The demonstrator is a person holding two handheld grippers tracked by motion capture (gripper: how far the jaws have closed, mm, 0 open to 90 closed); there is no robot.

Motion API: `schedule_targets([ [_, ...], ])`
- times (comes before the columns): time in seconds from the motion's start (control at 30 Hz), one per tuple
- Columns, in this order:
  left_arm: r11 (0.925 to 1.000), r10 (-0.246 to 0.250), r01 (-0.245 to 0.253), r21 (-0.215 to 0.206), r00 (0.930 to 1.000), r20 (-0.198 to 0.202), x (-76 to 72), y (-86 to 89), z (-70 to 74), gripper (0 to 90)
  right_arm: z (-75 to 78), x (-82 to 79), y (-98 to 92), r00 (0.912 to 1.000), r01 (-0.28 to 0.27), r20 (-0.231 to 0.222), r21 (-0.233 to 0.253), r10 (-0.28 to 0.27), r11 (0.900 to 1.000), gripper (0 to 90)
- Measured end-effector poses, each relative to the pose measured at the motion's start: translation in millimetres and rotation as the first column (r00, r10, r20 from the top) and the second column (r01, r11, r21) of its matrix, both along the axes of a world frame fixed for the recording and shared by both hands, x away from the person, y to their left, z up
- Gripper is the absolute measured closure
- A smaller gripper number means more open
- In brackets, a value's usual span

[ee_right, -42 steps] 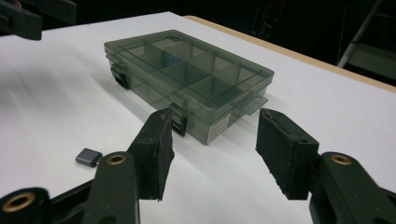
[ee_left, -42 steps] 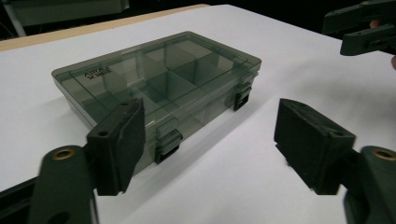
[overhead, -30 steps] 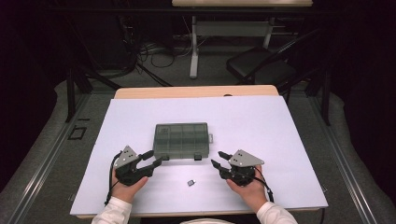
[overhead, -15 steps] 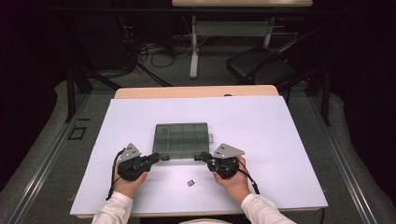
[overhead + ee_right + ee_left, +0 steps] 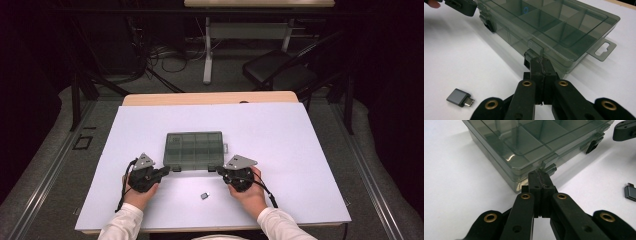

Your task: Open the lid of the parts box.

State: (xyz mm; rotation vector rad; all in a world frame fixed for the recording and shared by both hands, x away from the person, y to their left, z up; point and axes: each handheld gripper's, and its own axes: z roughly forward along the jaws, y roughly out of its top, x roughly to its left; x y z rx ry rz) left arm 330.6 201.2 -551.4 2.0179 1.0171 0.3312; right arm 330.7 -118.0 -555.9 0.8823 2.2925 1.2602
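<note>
Left gripper [image 5: 539, 173]: jaws pressed together, empty, tips at left front latch [image 5: 550, 167] of compartment box [image 5: 529, 142]. Right gripper [image 5: 540, 61]: jaws also pressed together, empty, tips at right front latch [image 5: 534, 47]. Box lid down, mid-table on white mat [image 5: 300, 140]. Small grey USB-C adapter [image 5: 460, 97] on mat, near side, between hands.

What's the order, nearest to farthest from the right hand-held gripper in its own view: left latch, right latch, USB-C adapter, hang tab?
1. right latch, at the closed right hand-held gripper tips.
2. hang tab and USB-C adapter, tab right, adapter lower left: too close to call.
3. left latch, by the left hand-held gripper.
</note>
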Motion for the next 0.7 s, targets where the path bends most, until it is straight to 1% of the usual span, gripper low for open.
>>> schedule_targets([
  [0.03,0.9999,0.003,-0.003,0.015,1.0,-0.004,0.5,-0.8,-0.7,90.0,-1.0,1.0,0.0,1.0,0.003,-0.001,0.005,-0.003,1.0,90.0],
  [0.1,0.9996,0.006,-0.006,0.029,0.9999,-0.008,0.6,-1.5,-1.9,90.0,-1.9,2.4,-0.6,0.9999,0.005,-0.009,0.006,-0.005,1.0,90.0],
  [0.2,0.9999,0.001,-0.001,0.017,1.0,0.006,-0.4,-2.2,-0.5,90.0,-3.3,4.0,-1.0,0.9999,0.006,-0.009,0.01,-0.006,1.0,90.0],
  [0.27,0.9998,-0.003,0.003,0.02,1.0,0.006,-0.6,-2.8,-0.3,90.0,-3.8,4.2,-0.9,0.9999,0.008,-0.01,0.011,-0.008,1.0,90.0],
  [0.33,0.9995,-0.012,0.012,0.029,0.9999,0.009,-0.9,-5.0,-1.0,90.0,-5.7,4.5,0.4,0.9999,-0.002,-0.01,0.014,0.002,1.0,90.0],
  [0.43,0.9996,-0.011,0.01,0.025,0.9998,0.014,-1.3,-4.9,-0.1,90.0,-6.6,4.1,2.4,1.0,-0.008,-0.001,0.008,0.008,1.0,90.0],
  [0.5,0.9998,-0.007,0.007,0.02,0.9999,0.009,-1.2,-4.4,-0.1,90.0,-7.4,4.4,3.0,1.0,-0.003,0.0,0.008,0.003,1.0,90.0],
  [0.63,0.9994,-0.013,0.012,0.032,0.9999,0.008,-1.0,-6.1,-1.1,90.0,-8.8,5.5,3.1,1.0,0.002,-0.003,0.02,-0.002,1.0,90.0],
  [0.7,0.9993,-0.016,0.016,0.035,0.9998,0.013,-1.4,-6.8,-0.8,90.0,-9.0,5.5,3.5,1.0,0.005,-0.003,0.013,-0.005,1.0,89.8],
])
